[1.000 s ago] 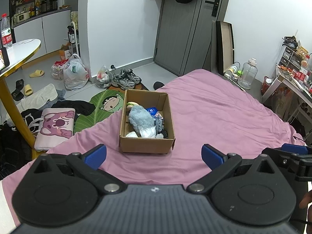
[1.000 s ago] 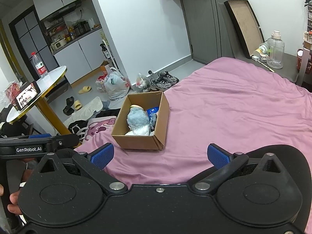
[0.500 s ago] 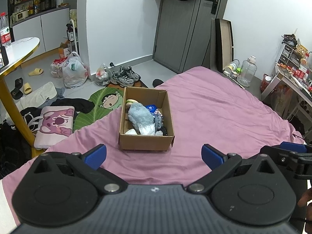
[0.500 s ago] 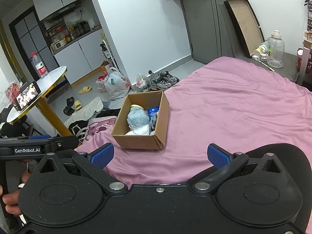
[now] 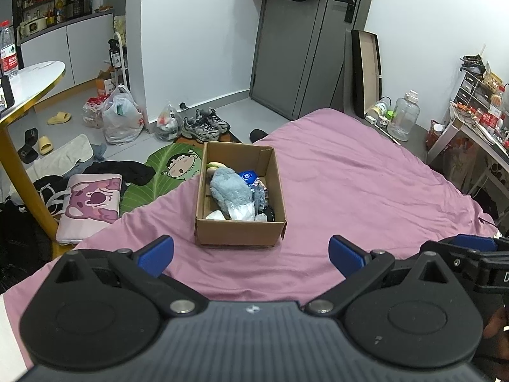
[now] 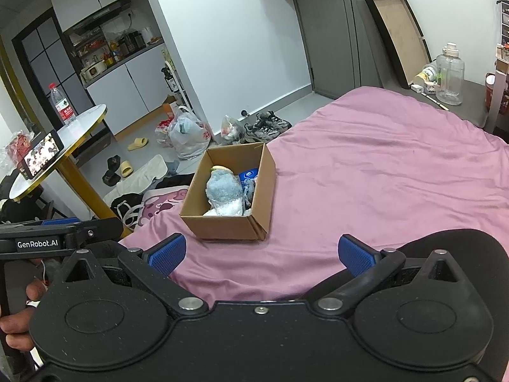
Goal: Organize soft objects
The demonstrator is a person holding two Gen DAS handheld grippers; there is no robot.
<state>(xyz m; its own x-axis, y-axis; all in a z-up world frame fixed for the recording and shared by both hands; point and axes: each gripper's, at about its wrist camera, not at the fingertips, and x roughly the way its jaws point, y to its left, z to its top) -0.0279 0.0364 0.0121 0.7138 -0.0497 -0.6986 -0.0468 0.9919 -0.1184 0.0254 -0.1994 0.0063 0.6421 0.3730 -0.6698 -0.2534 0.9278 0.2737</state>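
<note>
With the left tool (image 5: pixel 251 254) and right tool (image 6: pixel 259 253) both spread wide and empty, the grey-blue plush toy (image 5: pixel 230 192) in the cardboard box (image 5: pixel 238 232) on the pink bed (image 5: pixel 350 184) should be approached from above and gripped mid-body.

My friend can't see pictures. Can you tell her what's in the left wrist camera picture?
An open brown cardboard box sits on a pink bedsheet, holding a fluffy grey-blue plush toy and other small soft things. The left gripper hangs open in front of it, blue-tipped fingers spread wide and empty. Behind the bed, shoes and bags litter a grey floor.
</note>
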